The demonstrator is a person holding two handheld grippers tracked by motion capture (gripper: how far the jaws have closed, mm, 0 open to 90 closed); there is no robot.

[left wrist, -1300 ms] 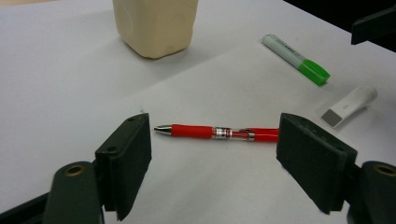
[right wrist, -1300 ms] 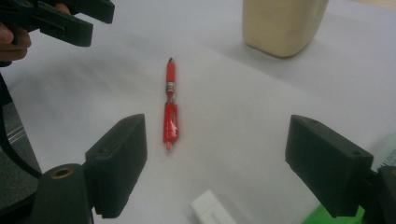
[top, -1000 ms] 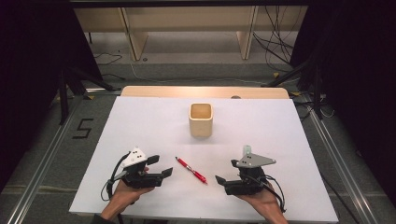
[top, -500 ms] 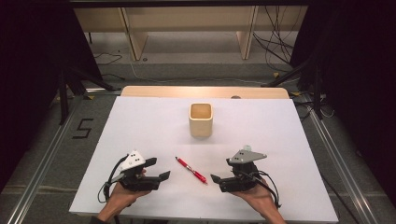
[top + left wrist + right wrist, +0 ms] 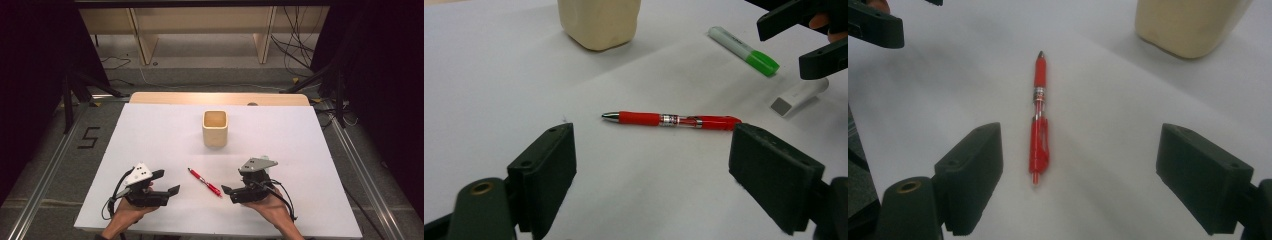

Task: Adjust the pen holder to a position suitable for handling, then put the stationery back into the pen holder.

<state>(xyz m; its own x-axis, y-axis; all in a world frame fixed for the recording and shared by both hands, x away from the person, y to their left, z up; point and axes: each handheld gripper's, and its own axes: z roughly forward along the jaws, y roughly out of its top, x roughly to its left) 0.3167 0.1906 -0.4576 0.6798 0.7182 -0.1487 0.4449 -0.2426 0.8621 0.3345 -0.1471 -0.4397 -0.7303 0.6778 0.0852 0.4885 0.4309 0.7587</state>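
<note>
A red pen is seen lying on the white table between the left gripper, jaws just opened wide, and the right gripper, jaws likewise spread, nothing held.

Red pen lying beyond spread tongs, cream cup, green marker

bare table round red pen; cup well behind, no obstruction.
</note>
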